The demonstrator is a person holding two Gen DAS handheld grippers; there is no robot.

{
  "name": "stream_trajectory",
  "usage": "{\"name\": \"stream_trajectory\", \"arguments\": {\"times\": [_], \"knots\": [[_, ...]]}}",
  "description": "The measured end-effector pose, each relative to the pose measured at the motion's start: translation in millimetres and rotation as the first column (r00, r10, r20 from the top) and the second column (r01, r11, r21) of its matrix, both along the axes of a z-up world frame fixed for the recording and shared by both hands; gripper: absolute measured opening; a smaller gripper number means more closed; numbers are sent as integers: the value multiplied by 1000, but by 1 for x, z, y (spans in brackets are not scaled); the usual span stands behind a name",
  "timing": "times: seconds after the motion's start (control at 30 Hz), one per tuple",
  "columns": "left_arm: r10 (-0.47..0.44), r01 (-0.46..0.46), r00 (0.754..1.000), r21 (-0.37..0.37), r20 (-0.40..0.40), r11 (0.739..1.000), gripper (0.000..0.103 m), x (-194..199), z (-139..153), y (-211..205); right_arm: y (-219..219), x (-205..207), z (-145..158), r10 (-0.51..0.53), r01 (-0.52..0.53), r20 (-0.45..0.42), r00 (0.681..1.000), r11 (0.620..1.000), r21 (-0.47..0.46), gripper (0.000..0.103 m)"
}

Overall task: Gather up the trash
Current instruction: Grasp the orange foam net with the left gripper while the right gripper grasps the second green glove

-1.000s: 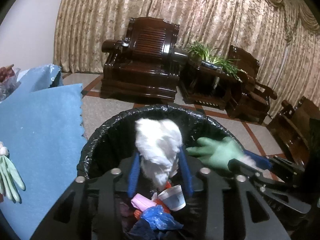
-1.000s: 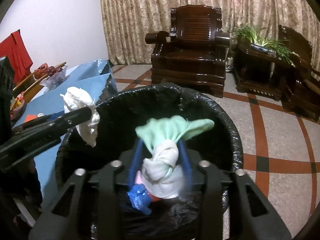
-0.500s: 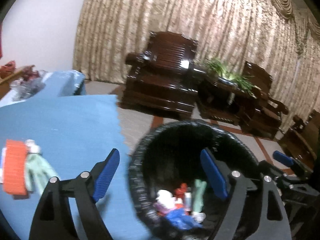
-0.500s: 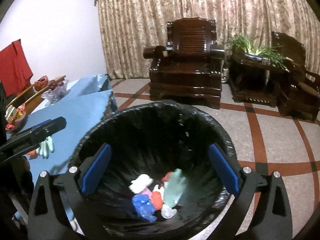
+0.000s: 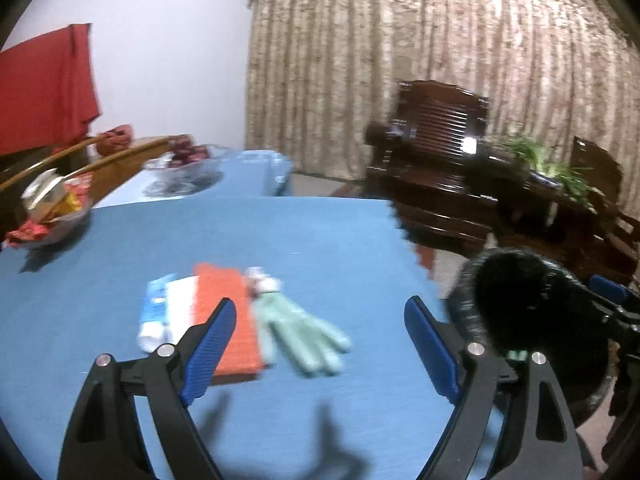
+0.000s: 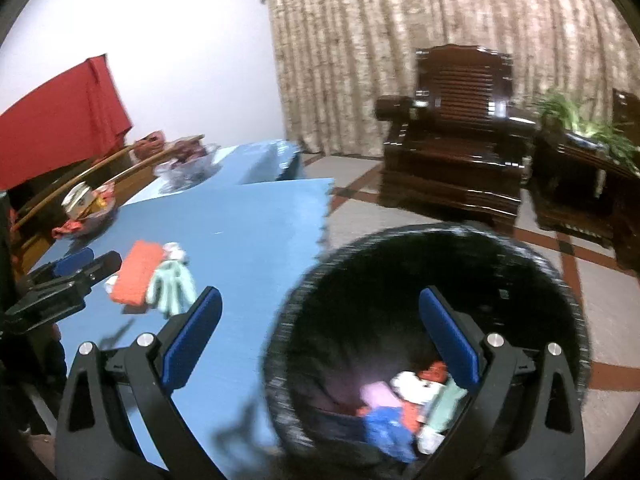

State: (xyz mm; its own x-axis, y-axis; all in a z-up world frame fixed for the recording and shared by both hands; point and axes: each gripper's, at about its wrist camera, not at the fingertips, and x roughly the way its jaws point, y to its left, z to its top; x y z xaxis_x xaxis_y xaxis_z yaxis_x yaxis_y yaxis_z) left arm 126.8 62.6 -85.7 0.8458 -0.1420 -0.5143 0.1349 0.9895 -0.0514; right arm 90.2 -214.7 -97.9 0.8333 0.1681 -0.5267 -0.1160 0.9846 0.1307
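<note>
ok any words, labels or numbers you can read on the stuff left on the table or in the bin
None can be read.
Blue and white packet beside the orange pad: any print is too blurred.
Snack wrappers in the glass bowl: colours only, no letters.
Scraps in the trash bin: blurred, no text shows.
Green glove: no marking visible.
</note>
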Motion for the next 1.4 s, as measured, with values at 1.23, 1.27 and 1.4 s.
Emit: {"name": "stream_trajectory", "arguments": {"times": [1.23,1.27,1.4], "knots": [[223,-228,969,-38,-105,973,83,54,-63,132,203,162,-88,297,-312,-262,918,950,-19,81],[223,-228,969,-39,-106,973,83,54,-64,132,206,164,-91,299,-317,-274,914,948,-22,81],[215,-221,971,-41,-108,975,82,56,-65,130,214,168,-95,321,-344,-307,896,939,-22,68]]}}
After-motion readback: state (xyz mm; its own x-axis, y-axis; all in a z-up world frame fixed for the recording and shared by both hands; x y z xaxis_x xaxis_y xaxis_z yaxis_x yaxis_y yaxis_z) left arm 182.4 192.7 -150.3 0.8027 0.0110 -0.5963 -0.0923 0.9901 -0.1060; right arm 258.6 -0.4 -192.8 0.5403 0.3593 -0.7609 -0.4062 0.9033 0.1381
